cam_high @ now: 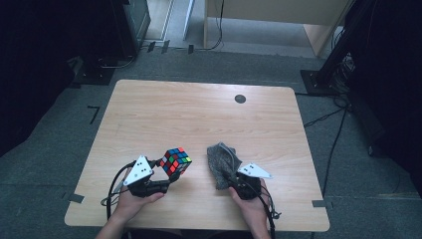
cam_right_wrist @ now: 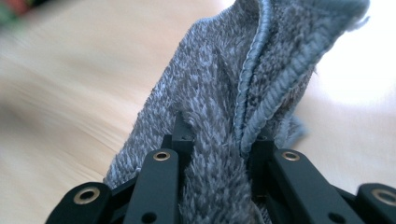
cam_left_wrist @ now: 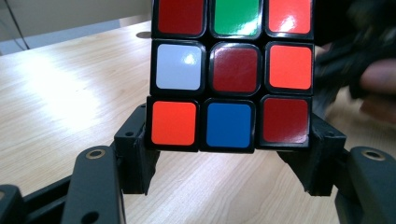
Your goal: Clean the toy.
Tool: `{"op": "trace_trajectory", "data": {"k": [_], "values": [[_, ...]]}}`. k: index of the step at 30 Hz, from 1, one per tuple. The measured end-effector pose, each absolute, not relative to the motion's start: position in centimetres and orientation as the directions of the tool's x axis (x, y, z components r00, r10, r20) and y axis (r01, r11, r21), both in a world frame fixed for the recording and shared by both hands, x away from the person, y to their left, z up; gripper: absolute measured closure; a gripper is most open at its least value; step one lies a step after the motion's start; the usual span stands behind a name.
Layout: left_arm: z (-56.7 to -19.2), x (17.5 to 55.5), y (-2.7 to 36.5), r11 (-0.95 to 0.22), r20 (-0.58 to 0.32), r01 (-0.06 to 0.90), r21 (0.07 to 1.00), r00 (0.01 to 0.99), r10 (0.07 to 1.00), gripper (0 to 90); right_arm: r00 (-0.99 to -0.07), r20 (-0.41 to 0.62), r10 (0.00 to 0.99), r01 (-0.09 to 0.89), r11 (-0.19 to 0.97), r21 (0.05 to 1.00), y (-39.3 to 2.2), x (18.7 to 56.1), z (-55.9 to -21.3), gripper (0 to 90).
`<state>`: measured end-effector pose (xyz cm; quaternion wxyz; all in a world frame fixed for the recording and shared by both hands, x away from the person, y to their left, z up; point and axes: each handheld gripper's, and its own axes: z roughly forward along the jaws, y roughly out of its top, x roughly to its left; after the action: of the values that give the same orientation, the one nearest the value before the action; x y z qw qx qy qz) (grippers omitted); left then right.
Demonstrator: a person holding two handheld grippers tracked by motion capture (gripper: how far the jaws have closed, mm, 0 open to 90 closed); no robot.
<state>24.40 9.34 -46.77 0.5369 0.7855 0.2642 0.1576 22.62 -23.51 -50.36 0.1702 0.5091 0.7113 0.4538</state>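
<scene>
A colourful puzzle cube (cam_high: 175, 161) is held just above the wooden table (cam_high: 199, 114) near its front left. My left gripper (cam_high: 161, 172) is shut on the puzzle cube (cam_left_wrist: 231, 74), its two black jaws pressing the cube's lower sides. To the right, a crumpled grey cloth (cam_high: 224, 164) rises from my right gripper (cam_high: 234, 181). In the right gripper view the grey cloth (cam_right_wrist: 233, 107) is pinched between the jaws, which stand close together, so my right gripper (cam_right_wrist: 217, 144) is shut on it.
A small dark round disc (cam_high: 240, 98) sits near the table's far edge. Cables trail from both grippers over the front edge. Dark stands and a desk frame stand on the grey floor beyond the table.
</scene>
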Motion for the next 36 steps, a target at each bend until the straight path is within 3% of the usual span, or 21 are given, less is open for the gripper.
{"op": "trace_trajectory", "data": {"k": [5,9,14,19,27,31,36], "values": [[-47.3,23.9,8.1,-0.363,0.031,0.206,0.909,0.834,0.551,34.3,-0.531,0.233,0.815,0.393,-0.007,0.92,-23.0,20.5,-46.0,72.2],[-47.5,23.1,7.0,-0.415,0.088,0.152,0.897,0.859,0.505,34.3,-0.613,0.229,0.756,0.333,-0.016,0.943,-21.5,19.2,-43.8,71.8],[-47.3,22.1,6.2,-0.403,0.1,0.087,0.911,0.901,0.423,34.2,-0.648,0.314,0.694,0.394,-0.047,0.918,-20.4,19.2,-44.1,71.1],[-47.1,21.8,6.1,-0.422,0.126,0.072,0.904,0.897,0.424,34.2,-0.647,0.345,0.68,0.418,-0.062,0.906,-19.8,19.0,-44.5,71.8],[-46.9,21.7,6.2,-0.429,0.143,0.058,0.901,0.896,0.421,34.3,-0.684,0.273,0.676,0.362,-0.011,0.932,-19.0,18.3,-43.5,71.4],[-46.6,21.6,6.6,-0.397,0.127,0.049,0.917,0.906,0.403,34.3,-0.654,0.322,0.684,0.397,-0.052,0.916,-19.8,18.8,-43.9,71.3],[-46.5,21.8,7.0,-0.382,0.117,0.053,0.922,0.906,0.408,34.4,-0.619,0.296,0.727,0.417,-0.016,0.909,-20.2,19.3,-44.3,71.2]]}}
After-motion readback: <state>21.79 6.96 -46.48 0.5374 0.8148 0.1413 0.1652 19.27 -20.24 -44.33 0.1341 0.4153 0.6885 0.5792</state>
